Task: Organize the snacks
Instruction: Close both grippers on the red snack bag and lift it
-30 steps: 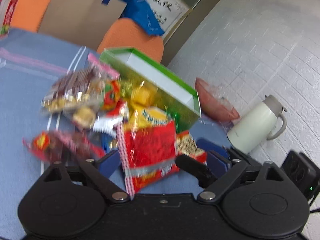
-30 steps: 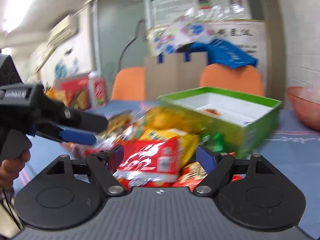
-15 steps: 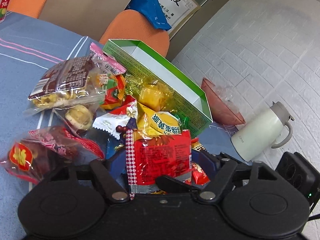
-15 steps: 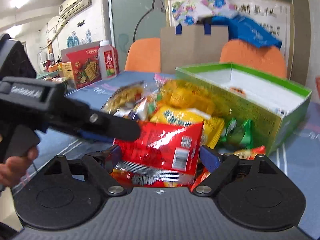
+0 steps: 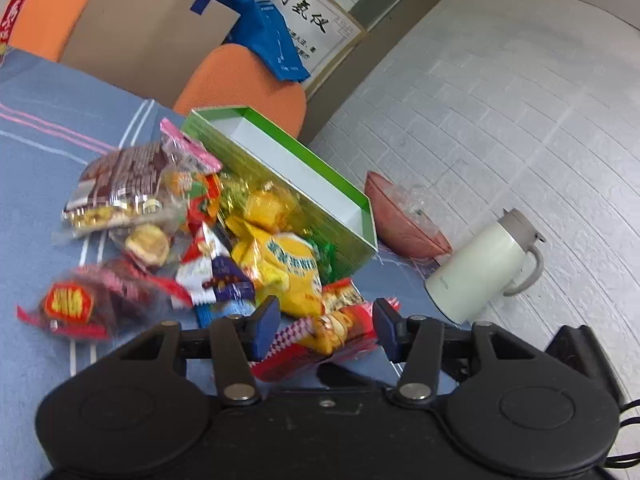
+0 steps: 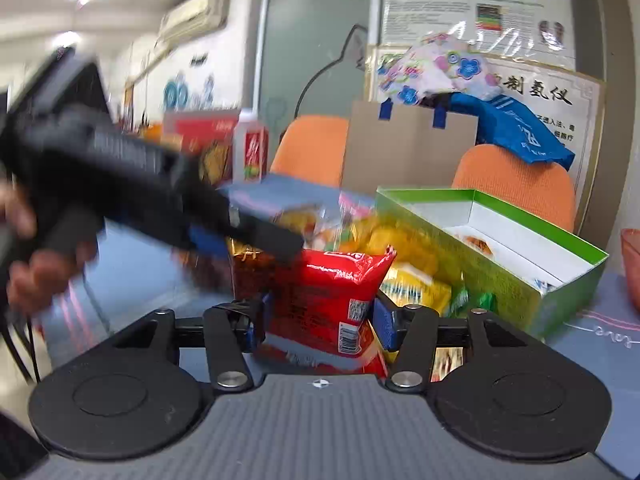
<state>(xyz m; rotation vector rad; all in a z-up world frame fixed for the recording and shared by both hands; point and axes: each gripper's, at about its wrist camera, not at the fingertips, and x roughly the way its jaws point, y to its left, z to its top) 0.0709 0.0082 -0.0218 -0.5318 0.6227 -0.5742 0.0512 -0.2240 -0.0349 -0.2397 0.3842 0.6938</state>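
A heap of snack packets (image 5: 192,232) lies on the blue tablecloth beside an open green box (image 5: 304,184), also seen in the right wrist view (image 6: 500,264). My right gripper (image 6: 320,320) is shut on a red snack packet (image 6: 328,300) and holds it up in front of the heap. My left gripper (image 5: 324,330) is open just above the near edge of the heap, with the lifted red packet (image 5: 316,344) between its pads (image 5: 264,328). The left gripper's body also shows blurred at the left of the right wrist view (image 6: 120,184).
A white thermos jug (image 5: 484,264) and a pink bowl (image 5: 404,224) stand right of the box, near the wall. Orange chairs (image 5: 244,80) and a cardboard bag (image 5: 148,36) are behind the table. A red carton (image 6: 200,136) and a bottle (image 6: 252,148) stand at the far left.
My right gripper closed on the red packet and lifted it off the heap. My left gripper drew back a little and its pads stand wider apart.
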